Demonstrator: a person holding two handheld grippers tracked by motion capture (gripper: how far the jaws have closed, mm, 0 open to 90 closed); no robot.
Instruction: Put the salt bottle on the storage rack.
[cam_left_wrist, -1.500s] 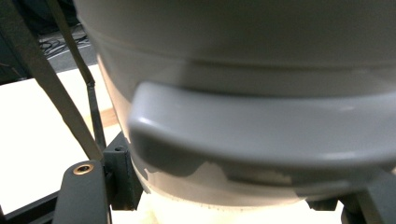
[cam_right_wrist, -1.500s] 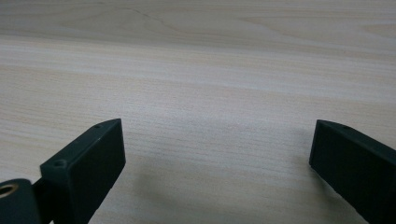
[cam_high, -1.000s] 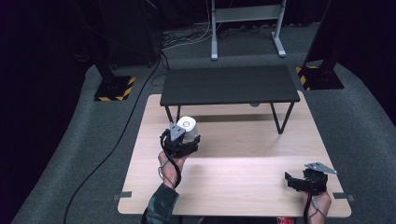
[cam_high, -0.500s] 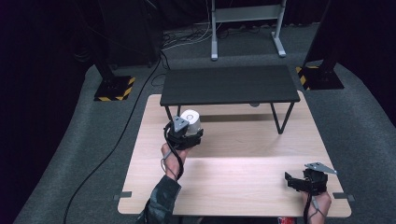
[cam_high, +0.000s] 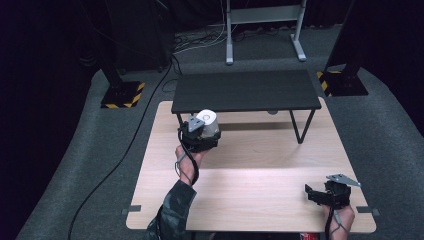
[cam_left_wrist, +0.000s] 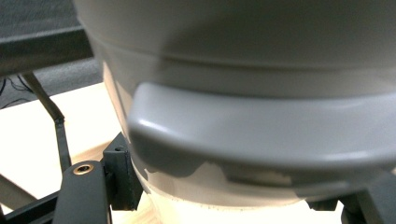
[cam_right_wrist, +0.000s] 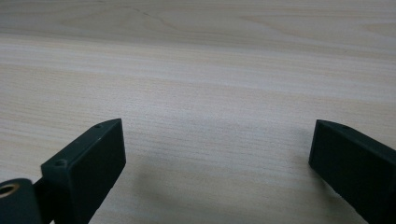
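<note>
On the pale, matte wooden table (cam_high: 260, 200), in front of the black bench (cam_high: 245, 90), the left gripper (cam_high: 201, 131) pinches a smooth, rounded grey-and-white container (cam_high: 207, 120) near the bench's left leg; I'd keep it level and clear of the bench edge. Well right of it, the right gripper (cam_high: 320, 194) rests with jaws spread, holding nothing.

Left gripper (cam_high: 206, 131) fingers clamped; right gripper (cam_high: 314, 194) fingers spread wide.

The setting is a recording lab or studio: a light wooden worktop (cam_high: 260, 195) stands on grey carpet (cam_high: 100, 165) within black surroundings, flanked by stands on hazard-striped bases (cam_high: 122, 95), with loose cables (cam_high: 200, 42) and a metal frame (cam_high: 262, 30) behind.
</note>
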